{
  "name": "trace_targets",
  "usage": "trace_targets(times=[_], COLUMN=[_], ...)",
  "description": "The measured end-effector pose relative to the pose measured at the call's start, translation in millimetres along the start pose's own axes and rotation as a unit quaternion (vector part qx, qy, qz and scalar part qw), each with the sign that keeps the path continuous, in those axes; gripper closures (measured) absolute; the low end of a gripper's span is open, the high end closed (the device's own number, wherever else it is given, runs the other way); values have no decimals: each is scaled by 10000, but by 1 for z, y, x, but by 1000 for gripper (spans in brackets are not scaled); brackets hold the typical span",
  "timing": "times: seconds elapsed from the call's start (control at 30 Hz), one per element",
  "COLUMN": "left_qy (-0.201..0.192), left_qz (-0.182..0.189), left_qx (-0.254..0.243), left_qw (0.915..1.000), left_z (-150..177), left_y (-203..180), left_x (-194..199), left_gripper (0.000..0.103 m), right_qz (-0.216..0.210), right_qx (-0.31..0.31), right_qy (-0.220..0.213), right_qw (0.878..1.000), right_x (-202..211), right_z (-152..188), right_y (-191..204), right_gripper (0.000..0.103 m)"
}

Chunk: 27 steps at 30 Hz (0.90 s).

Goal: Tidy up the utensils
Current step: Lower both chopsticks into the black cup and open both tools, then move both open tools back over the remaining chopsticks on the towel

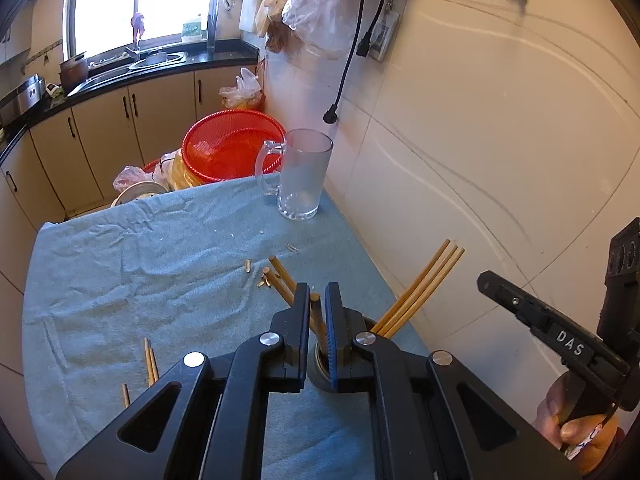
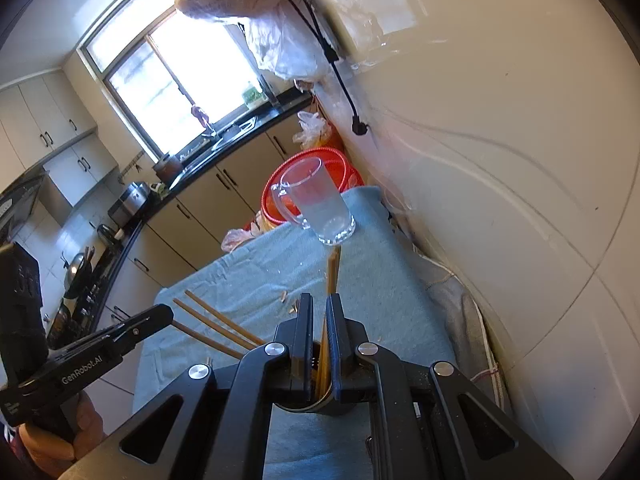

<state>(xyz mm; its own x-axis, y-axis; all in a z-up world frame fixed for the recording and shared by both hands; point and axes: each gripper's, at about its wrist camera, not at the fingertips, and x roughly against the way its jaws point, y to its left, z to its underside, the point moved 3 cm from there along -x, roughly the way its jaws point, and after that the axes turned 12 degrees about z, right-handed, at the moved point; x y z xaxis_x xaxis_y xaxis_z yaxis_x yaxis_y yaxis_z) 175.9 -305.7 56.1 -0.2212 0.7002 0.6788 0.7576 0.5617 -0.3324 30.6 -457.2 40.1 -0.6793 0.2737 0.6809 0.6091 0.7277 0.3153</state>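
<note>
My left gripper point(image 1: 318, 304) is shut on wooden chopsticks point(image 1: 283, 278) that stand in a round metal holder point(image 1: 322, 372) below the jaws. Another bundle of chopsticks point(image 1: 424, 284) leans out of the same holder toward the wall. My right gripper point(image 2: 320, 308) is shut on chopsticks point(image 2: 333, 270) that rise from the holder point(image 2: 320, 402). The chopsticks held by the left gripper point(image 2: 216, 322) lean out to the left. Loose chopsticks point(image 1: 150, 362) lie on the blue-green cloth point(image 1: 140, 264). The right gripper shows at the right of the left wrist view point(image 1: 486, 280).
A clear glass mug point(image 1: 302, 174) stands on the cloth's far end near the white tiled wall point(image 1: 480, 140); it also shows in the right wrist view point(image 2: 320, 204). A red basket point(image 1: 232, 148) sits beyond the table. Small broken wood bits point(image 1: 262, 276) litter the cloth.
</note>
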Motion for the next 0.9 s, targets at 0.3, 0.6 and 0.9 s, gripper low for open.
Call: trace_targets(times=[0.3,0.6,0.9], left_qy=[-311,-614,-761], left_qz=[38,-46,-259], left_qx=[-34,120,482], left_qw=[9995,9980,9956], left_z=[-4,0,20], left_y=[-9,0,38], left_x=[32,71,105], left_gripper=[80,73,71], right_qz=[2,-97,-296], right_qx=[0,187,645], right_qy=[-130,-188,17], right_qw=[9999,9996,9975], right_x=[25,44,47], right_z=[0,12,45], right_y=[4,20,53], right_gripper=[89,79,79])
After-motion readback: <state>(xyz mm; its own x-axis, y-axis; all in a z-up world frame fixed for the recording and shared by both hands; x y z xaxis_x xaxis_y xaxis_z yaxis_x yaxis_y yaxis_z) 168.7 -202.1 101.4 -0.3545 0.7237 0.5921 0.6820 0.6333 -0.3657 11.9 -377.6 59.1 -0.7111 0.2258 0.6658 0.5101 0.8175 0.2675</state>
